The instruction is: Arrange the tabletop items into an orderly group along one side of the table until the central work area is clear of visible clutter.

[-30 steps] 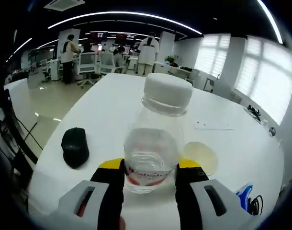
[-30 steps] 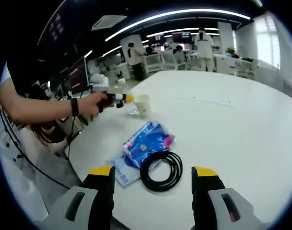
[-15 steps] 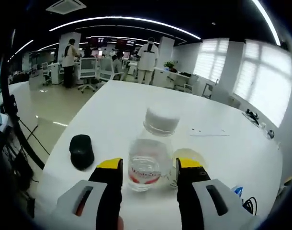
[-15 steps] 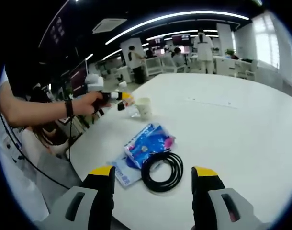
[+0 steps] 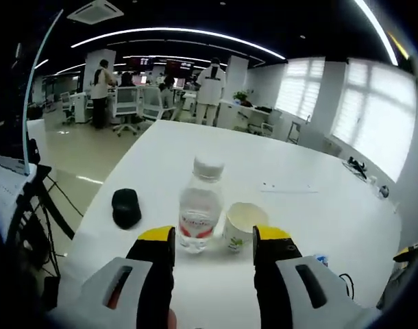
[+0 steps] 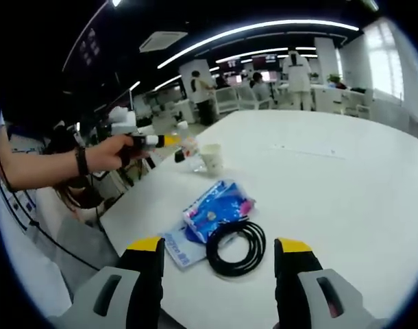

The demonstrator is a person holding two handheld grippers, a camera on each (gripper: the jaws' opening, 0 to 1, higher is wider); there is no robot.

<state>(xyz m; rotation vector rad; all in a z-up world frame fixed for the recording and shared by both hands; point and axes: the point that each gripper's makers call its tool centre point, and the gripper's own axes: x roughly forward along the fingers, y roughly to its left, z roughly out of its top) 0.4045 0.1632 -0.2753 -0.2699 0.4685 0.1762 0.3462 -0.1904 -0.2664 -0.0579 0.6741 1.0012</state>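
A clear water bottle (image 5: 197,205) with a white cap and red label stands upright on the white table (image 5: 195,144), touching or nearly touching a paper cup (image 5: 242,223) on its right. A black mouse-like object (image 5: 127,208) lies to the bottle's left. My left gripper (image 5: 214,240) is open, a short way back from the bottle, with nothing between its jaws. In the right gripper view a hand holds the left gripper (image 6: 149,141) beside the bottle (image 6: 188,144) and cup (image 6: 211,157). My right gripper (image 6: 219,250) hangs open over a black cable coil (image 6: 236,245) and a blue packet (image 6: 216,212).
A white and blue card (image 6: 180,248) lies under the packet at the table's near edge. A thin paper strip (image 6: 308,151) rests further out on the table. Office desks, chairs and standing people fill the background. A floor drop borders the table's left edge (image 5: 92,212).
My left gripper has drawn back from the bottle that stood between its jaws; the bottle now stands free beside the cup. The right gripper has hardly moved.
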